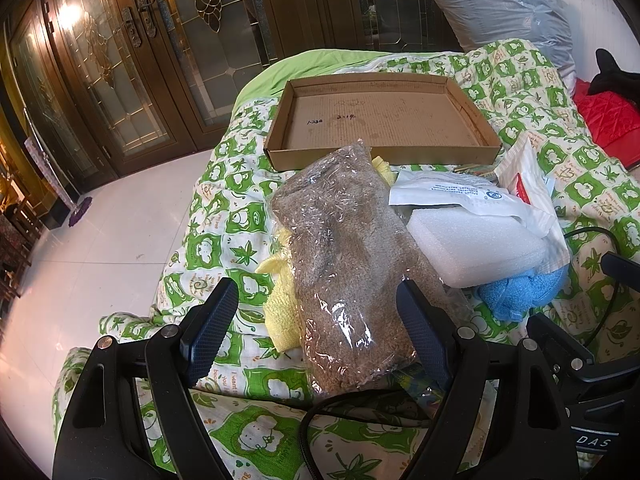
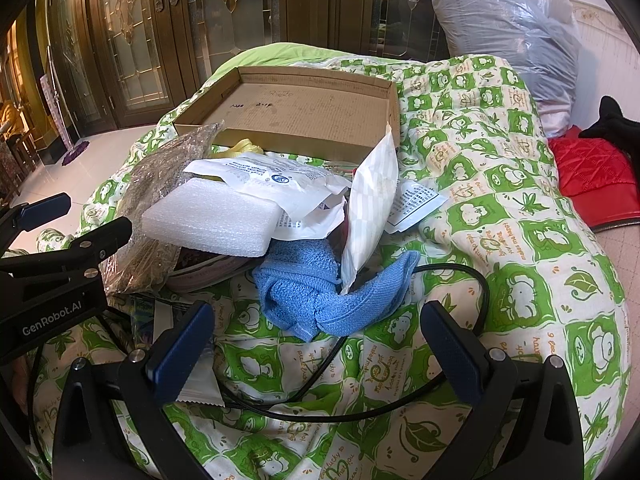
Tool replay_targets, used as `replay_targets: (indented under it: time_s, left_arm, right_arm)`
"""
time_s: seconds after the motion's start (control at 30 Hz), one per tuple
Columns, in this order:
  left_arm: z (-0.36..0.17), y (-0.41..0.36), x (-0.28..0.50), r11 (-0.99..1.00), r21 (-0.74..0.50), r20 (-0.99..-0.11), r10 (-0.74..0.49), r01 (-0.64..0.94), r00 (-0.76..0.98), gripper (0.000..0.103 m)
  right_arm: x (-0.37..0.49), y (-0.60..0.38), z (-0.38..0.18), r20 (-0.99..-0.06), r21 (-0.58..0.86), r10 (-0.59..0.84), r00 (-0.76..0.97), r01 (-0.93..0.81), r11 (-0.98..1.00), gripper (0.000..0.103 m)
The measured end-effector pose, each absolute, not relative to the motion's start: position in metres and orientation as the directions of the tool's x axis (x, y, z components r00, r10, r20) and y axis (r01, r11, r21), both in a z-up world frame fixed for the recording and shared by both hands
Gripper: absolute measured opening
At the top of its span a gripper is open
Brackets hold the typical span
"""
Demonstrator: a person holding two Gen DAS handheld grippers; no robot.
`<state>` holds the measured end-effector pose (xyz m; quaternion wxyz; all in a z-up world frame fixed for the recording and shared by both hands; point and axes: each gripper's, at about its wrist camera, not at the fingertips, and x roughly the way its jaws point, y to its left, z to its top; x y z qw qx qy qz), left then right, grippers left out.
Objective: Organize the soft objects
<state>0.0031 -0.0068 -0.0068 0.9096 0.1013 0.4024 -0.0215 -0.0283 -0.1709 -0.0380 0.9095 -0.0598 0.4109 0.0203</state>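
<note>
My left gripper (image 1: 316, 312) stands wide open, its blue-padded fingers (image 1: 210, 322) to either side of the brown fleecy cloth sealed in a clear plastic bag (image 1: 344, 264), gripping nothing. That bag lies over a yellow cloth (image 1: 280, 304) on the green-and-white patterned quilt (image 1: 216, 216). My right gripper (image 2: 320, 344) is likewise wide open and empty, poised just short of the knotted blue towel (image 2: 316, 296). A white foam block (image 2: 212, 220) rests on the pile beside the bag, touching white printed packets (image 2: 280, 184). Behind the heap sits the shallow brown cardboard tray (image 1: 384, 156), holding none of the items. A black cable (image 2: 460, 280) loops across the quilt near the towel.
</note>
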Motion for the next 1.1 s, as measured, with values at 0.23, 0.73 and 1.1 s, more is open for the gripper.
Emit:
replay_targets:
  time_s: [0.23,0.73,1.1]
  left_arm:
    - [-0.006,-0.007,0.003,0.979,0.167,-0.736,0.043,0.12,0.675,0.082]
    - [-0.002,0.005,0.001,0.988,0.122,-0.727,0.027,0.09,0.686,0.082]
    - [0.0,0.009,0.001,0.992,0.101,-0.731,0.019,0.081,0.682,0.082]
  right_arm:
    - [-0.028,-0.171,-0.038,-0.75,-0.091,-0.012,0.661,-0.086,0.992,0.103]
    - [-0.03,-0.17,-0.039,-0.75,-0.09,-0.011,0.662,-0.086,0.992,0.103]
    - [-0.034,-0.183,-0.026,-0.706,-0.048,-0.009,0.709,-0.035,0.998,0.103]
